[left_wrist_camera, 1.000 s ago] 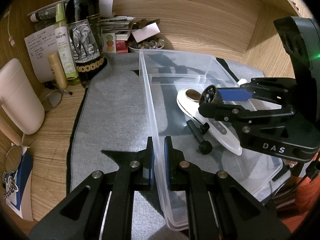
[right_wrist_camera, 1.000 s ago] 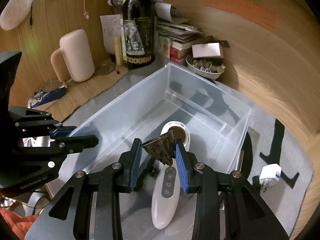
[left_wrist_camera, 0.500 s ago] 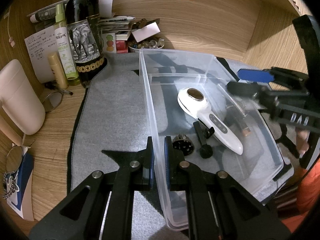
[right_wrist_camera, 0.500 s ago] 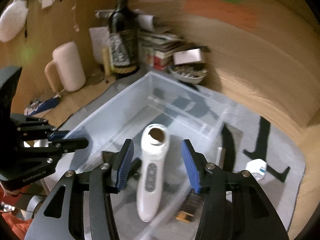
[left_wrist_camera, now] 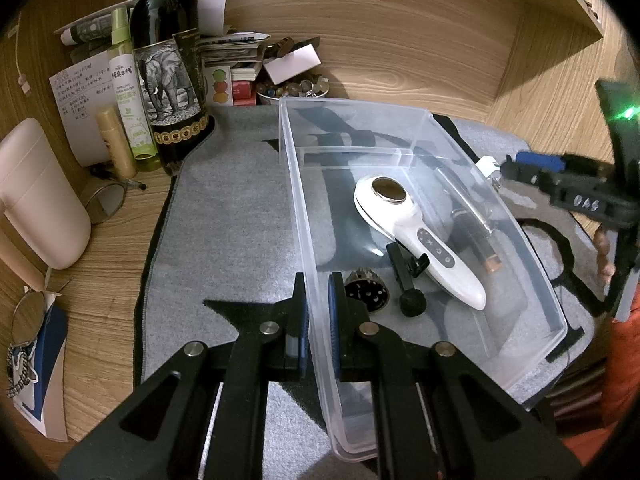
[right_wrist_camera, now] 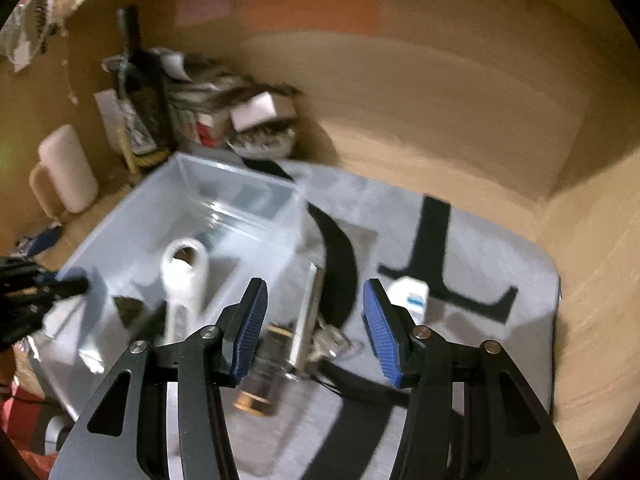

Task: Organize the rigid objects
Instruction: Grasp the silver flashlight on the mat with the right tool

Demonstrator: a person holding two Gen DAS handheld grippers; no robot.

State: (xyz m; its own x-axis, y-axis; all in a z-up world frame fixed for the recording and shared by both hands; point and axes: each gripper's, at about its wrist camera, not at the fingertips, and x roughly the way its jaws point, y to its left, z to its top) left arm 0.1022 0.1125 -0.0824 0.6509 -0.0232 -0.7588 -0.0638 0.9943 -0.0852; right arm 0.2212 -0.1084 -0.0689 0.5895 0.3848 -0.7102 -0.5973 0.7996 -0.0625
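Now that the small dark grinder piece is released and lies inside the clear bin, the right gripper is seen spread and empty, apparently swung toward the white charger; the left gripper is kept pinched on the bin's wall.

White letters "DAS" stand on the black right gripper at the right edge of the left wrist view. The green spray bottle, upper left, carries Chinese characters and small print, perhaps "water". The handwritten note beside it is illegible.
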